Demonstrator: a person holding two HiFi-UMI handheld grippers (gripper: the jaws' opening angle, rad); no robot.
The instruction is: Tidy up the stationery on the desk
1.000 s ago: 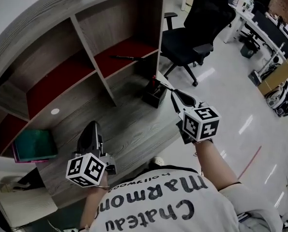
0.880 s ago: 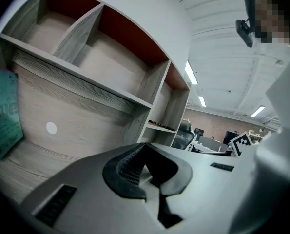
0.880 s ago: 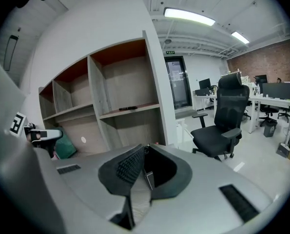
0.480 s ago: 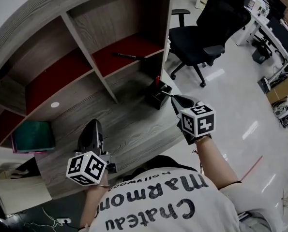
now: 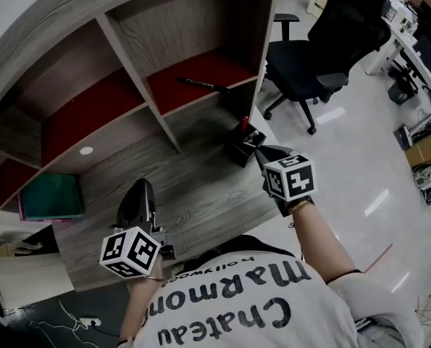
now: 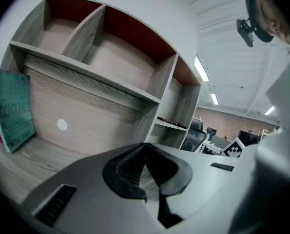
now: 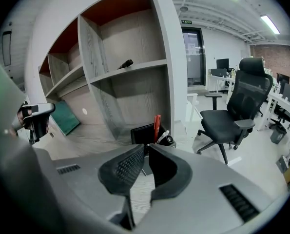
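Left gripper (image 5: 140,187) and right gripper (image 5: 261,150) both have their jaws drawn together with nothing between them. The right one hangs just short of the black pen holder (image 5: 244,146), on my side of it, while the left hovers over the desk (image 5: 201,194) well off to the holder's left. That holder stands at the desk's end by the shelf's side panel, with a red pen (image 7: 157,125) and a white marker (image 7: 164,136) upright in it. The loose piece I judge most in need of tidying is the black pen (image 5: 199,85), which lies flat on the red-floored shelf above and behind the holder, a little to its left. It should be light and stiff, but the barrel looks smooth and round, so I expect it to roll or squirt out of a careless pinch. I would part the right jaws, come across the barrel near its middle and close squarely, so that it does not swing when lifted. A teal notebook (image 5: 51,197) leans in the nook far to the holder's left. It is probably light with a bendy cover, so I would take it by an edge near the spine, not by a floppy corner. The holder itself seems rigid, though it could tip if nudged at the rim.
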